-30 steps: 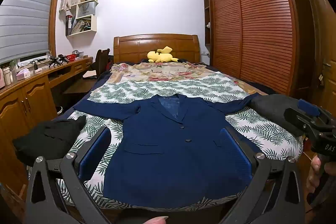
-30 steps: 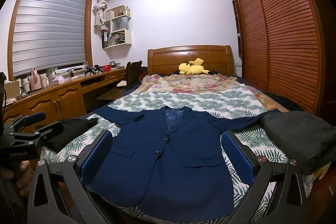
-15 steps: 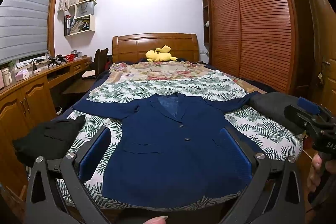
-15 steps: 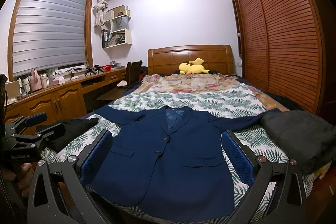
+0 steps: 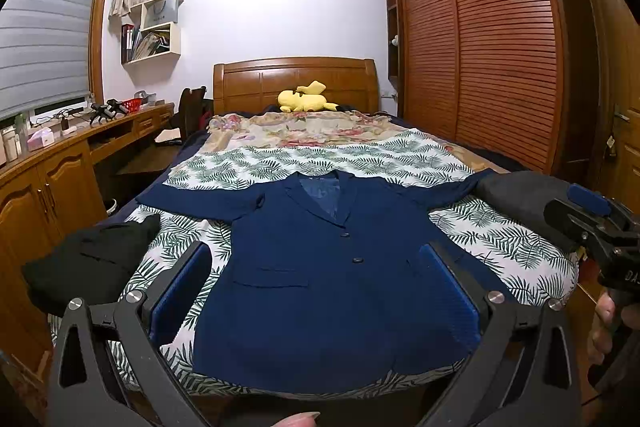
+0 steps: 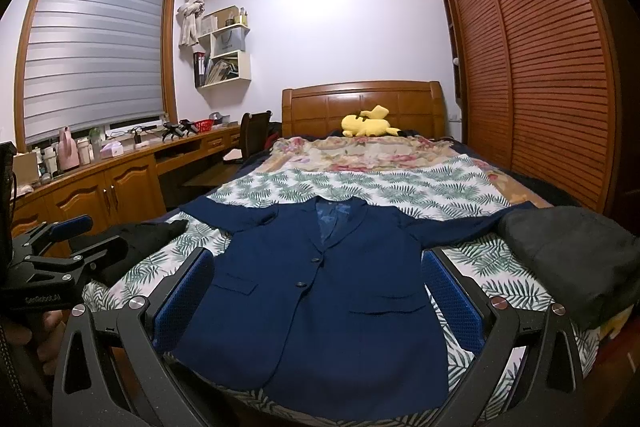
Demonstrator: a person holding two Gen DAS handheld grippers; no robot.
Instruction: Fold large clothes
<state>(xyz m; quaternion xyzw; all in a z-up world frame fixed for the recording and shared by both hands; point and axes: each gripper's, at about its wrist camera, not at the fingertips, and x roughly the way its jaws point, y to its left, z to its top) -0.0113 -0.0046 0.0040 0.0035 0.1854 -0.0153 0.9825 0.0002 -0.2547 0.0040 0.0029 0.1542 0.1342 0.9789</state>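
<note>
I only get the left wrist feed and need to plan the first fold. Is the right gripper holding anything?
Observer: No. The right gripper is wide open and empty, its fingers framing the blue jacket.
Operator: The jacket's front on the wardrobe side is blocked for me. Is there a pocket?
Observer: Yes, a pocket lies flat there, level with the one on the other side.
</note>
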